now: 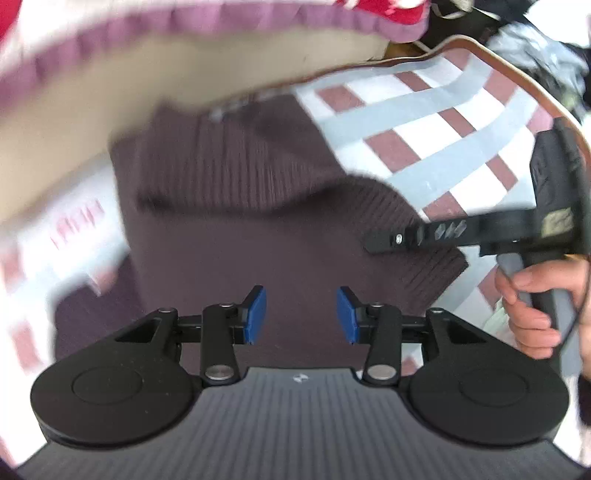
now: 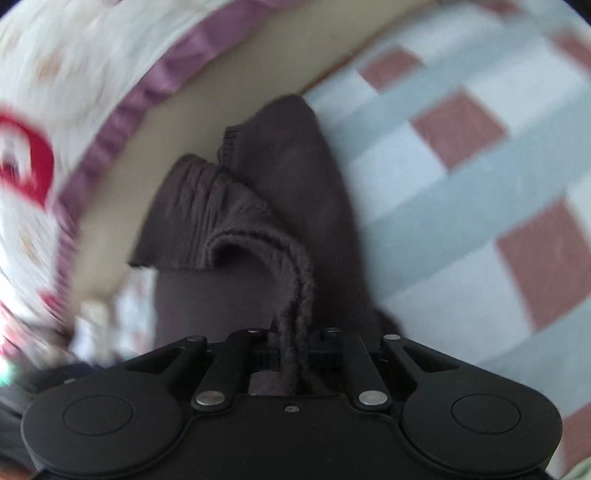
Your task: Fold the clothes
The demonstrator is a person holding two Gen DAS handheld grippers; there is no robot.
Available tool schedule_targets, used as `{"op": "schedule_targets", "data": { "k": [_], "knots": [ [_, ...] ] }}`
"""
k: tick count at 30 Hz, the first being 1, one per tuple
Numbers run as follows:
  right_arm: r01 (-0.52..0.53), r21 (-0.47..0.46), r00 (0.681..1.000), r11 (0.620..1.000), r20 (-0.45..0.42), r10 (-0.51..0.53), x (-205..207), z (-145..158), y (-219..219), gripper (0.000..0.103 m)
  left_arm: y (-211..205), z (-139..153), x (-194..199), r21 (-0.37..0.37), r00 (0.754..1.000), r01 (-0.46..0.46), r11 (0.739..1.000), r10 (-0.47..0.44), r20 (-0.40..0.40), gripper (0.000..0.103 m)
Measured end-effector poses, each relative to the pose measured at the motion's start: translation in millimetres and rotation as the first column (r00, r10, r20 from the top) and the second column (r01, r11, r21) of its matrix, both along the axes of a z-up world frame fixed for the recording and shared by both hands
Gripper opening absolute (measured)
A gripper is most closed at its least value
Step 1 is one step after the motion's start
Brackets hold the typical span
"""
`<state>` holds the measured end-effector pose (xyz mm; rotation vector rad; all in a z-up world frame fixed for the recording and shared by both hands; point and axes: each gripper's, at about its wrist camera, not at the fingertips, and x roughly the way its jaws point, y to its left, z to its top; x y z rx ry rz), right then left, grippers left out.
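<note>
Left wrist view: the left gripper (image 1: 301, 314) hangs over a dark brown ribbed knit sweater (image 1: 236, 229), its blue-padded fingers (image 1: 255, 314) spread well apart with nothing between them and touching nothing. The sweater lies on a checked cloth (image 1: 424, 122) of white, grey-blue and dull red squares, with one part already folded over the body of the garment. The right gripper (image 1: 391, 240) enters from the right side of this view, held by the person's right hand (image 1: 532, 314), its tip at the sweater's edge.

Right wrist view: the right gripper (image 2: 291, 354) has its fingers drawn tightly together on a bunched fold of the sweater (image 2: 258, 206); the fabric rises from between the fingers and drapes forward, lifted off the checked cloth (image 2: 461, 177). The pads themselves are hidden by the cloth.

Background, both views: a beige surface (image 1: 129, 85) edged by a purple ruffled trim (image 1: 207, 22), blurred, beyond the sweater.
</note>
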<state>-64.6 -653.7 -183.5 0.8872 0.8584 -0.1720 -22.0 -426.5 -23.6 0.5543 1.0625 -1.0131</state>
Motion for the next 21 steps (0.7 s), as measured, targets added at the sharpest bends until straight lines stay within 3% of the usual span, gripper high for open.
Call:
{"op": "schedule_targets", "data": {
  "k": [2,4,7,9,11,12,15,17,19,21],
  "knots": [
    [-0.041,-0.108,0.999,0.993,-0.018,0.039,1.0,5.8,4.9,0.011,-3.3,28.1,-0.3,0.01,0.999,0.026,1.0,-0.026,0.044,0.042],
    [-0.033,-0.098,0.999,0.995,-0.025,0.031,-0.6,5.2,2.0,0.011,-5.0,59.4,1.8,0.037,0.999,0.029,0.999,-0.031,0.045,0.038],
    [-0.037,-0.09,0.998,0.995,-0.052,0.032,2.3,3.0,0.1,0.012,-5.6,95.8,-2.4,0.051,0.989,0.061,0.997,-0.067,0.135,0.038],
    [-0.04,-0.119,0.995,0.992,-0.094,0.028,6.6,0.3,1.1,0.019,-6.0,110.6,-5.3,0.072,0.973,0.092,0.993,-0.105,0.203,0.038],
    [-0.04,-0.185,0.991,0.982,-0.134,0.015,7.8,1.7,2.2,0.048,-2.3,103.8,-7.2,0.092,0.957,0.135,0.987,-0.154,0.248,0.04],
    [-0.044,-0.242,0.988,0.969,-0.154,0.006,9.1,4.6,5.1,0.053,0.4,92.3,-4.8,0.11,0.948,0.151,0.982,-0.175,0.266,0.04],
    [-0.064,-0.41,0.977,0.91,-0.211,-0.027,13.4,13.5,14.1,0.054,8.8,51.8,5.4,0.18,0.928,0.194,0.964,-0.239,0.285,0.037],
    [-0.04,-0.442,0.986,0.896,-0.165,-0.038,11.8,23.5,15.3,0.054,15.3,17.2,16.2,0.246,0.926,0.221,0.944,-0.282,0.252,0.03],
    [-0.046,-0.487,0.996,0.872,-0.09,0.002,9.4,39.5,22.1,0.053,17.7,-5.8,28.3,0.229,0.936,0.229,0.946,-0.279,0.215,0.026],
    [-0.075,-0.546,0.996,0.834,-0.003,0.088,6.5,59.4,34.7,0.052,19.3,-16.7,39.5,0.16,0.941,0.236,0.958,-0.266,0.208,0.024]
  ]
}}
